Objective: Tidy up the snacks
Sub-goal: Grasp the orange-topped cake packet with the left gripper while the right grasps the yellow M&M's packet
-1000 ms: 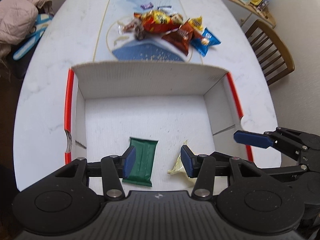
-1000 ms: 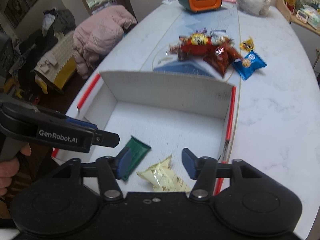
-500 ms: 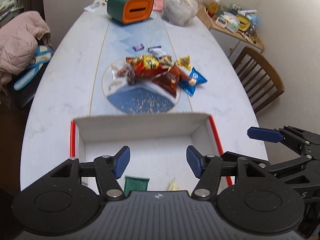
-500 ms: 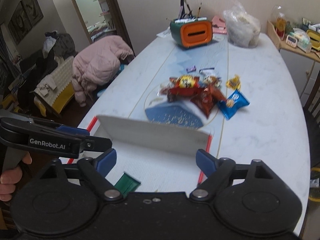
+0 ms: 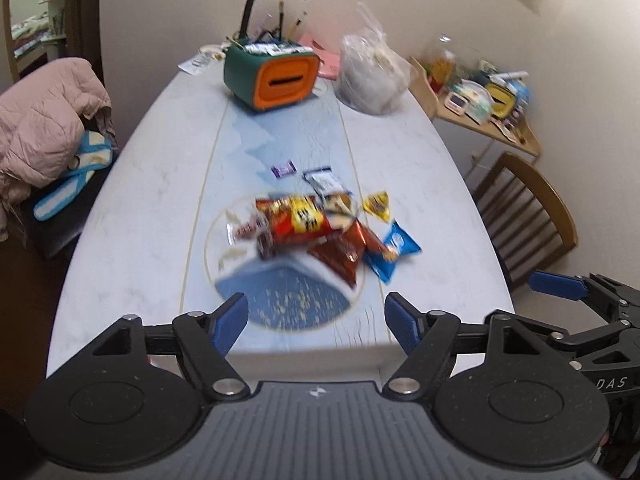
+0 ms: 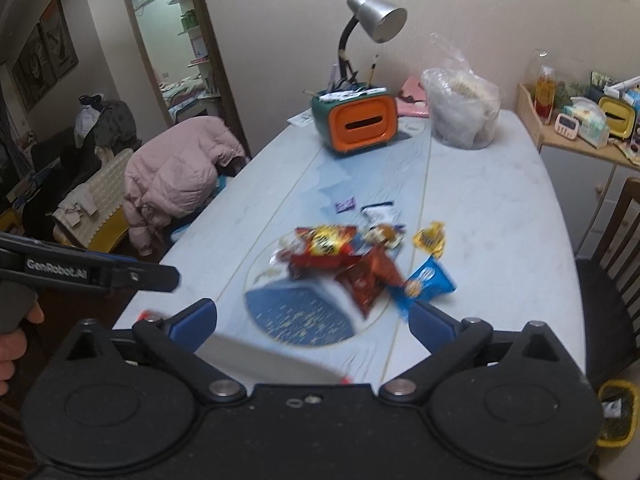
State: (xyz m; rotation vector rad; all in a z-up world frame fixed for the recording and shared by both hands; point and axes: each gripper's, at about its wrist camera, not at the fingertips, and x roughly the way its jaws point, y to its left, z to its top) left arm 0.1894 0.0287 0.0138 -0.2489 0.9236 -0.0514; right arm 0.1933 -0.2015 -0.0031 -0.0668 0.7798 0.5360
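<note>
The left gripper (image 5: 316,322) has just been opening and its blue pads stand apart with nothing between them; the right gripper (image 6: 312,320) has also been opening, its jaws spread wide and bare. The snack pile (image 5: 320,228) lies mid-tabletop on a round blue pattern, well beyond both grippers; a blue packet (image 6: 428,282) sits at its right edge. The box rim (image 6: 280,354) shows blurred just below the right gripper; an orange-fronted holder (image 5: 276,78) stands at the far end of the tabletop (image 5: 132,240).

Snack packets (image 5: 320,228): glossy foil and plastic film. Table (image 5: 400,152): smooth, matt, marble-look. Lamp shade (image 6: 378,18): brushed metal. Chair (image 5: 528,216): varnished wood. Jacket (image 6: 180,176): quilted cloth (matt). Gripper pads (image 5: 230,322): blue, matt.
</note>
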